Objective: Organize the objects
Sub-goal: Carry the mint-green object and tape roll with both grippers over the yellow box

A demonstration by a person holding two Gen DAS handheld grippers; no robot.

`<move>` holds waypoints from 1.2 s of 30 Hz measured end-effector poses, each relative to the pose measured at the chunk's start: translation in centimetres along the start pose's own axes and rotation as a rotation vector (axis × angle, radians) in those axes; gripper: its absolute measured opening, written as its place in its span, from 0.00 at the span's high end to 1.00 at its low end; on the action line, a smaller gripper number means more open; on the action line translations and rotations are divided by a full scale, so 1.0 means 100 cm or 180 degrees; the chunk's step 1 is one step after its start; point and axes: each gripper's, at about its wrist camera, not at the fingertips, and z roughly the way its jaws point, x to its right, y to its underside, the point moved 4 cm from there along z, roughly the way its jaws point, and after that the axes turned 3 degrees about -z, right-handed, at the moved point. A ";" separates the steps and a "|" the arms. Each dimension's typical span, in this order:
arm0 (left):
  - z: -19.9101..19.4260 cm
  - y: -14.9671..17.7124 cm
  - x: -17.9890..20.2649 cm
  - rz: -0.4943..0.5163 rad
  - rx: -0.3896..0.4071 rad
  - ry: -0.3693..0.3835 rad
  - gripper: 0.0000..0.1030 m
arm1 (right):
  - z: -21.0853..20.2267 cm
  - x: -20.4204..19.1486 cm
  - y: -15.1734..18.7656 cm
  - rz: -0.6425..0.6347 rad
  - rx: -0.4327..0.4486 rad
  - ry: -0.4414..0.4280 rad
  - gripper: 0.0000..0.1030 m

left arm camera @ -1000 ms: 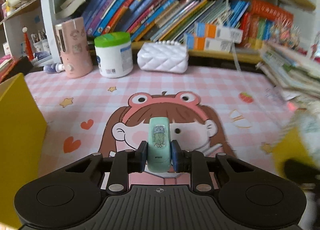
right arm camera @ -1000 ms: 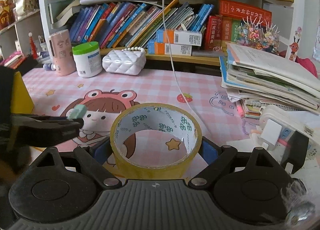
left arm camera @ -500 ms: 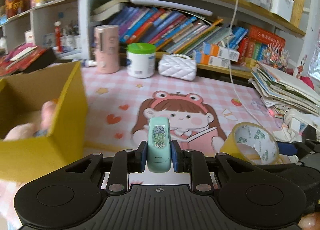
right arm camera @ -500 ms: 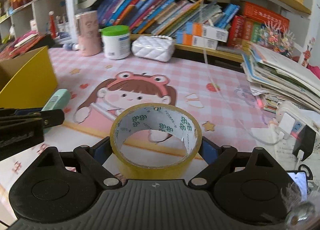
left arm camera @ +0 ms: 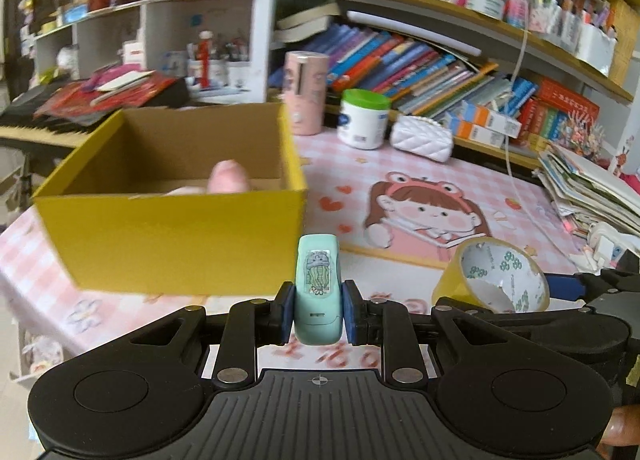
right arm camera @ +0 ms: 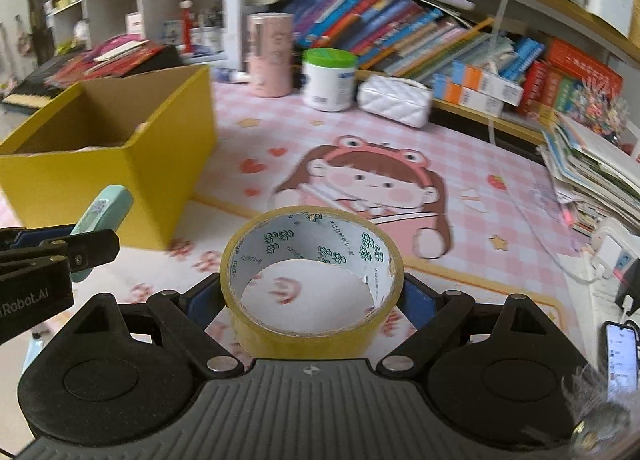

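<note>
My left gripper is shut on a small mint-green stapler with a sticker on top, held upright above the desk just in front of the yellow cardboard box. The box stands open at the left and holds a pink object. My right gripper is shut on a yellow roll of tape, gripped across its width. In the right wrist view the stapler and the box lie to the left; in the left wrist view the tape roll is at the right.
A pink checked desk mat with a cartoon girl covers the desk. At its back stand a pink canister, a white green-lidded jar and a white quilted purse before a bookshelf. Stacked papers, a cable and a phone crowd the right.
Both grippers have swung left with their loads; the yellow box, once at the left edge, now fills the left-centre of both views, and the tape roll has come into the left wrist view.
</note>
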 end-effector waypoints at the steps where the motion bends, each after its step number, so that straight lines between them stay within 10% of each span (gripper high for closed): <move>1: -0.004 0.002 -0.006 -0.0023 0.0001 -0.0017 0.78 | -0.002 -0.007 0.001 -0.0024 -0.0004 -0.0022 0.13; 36: -0.098 0.036 -0.152 -0.0258 0.0172 -0.0240 0.78 | -0.058 -0.187 0.025 -0.0314 0.0041 -0.0419 0.13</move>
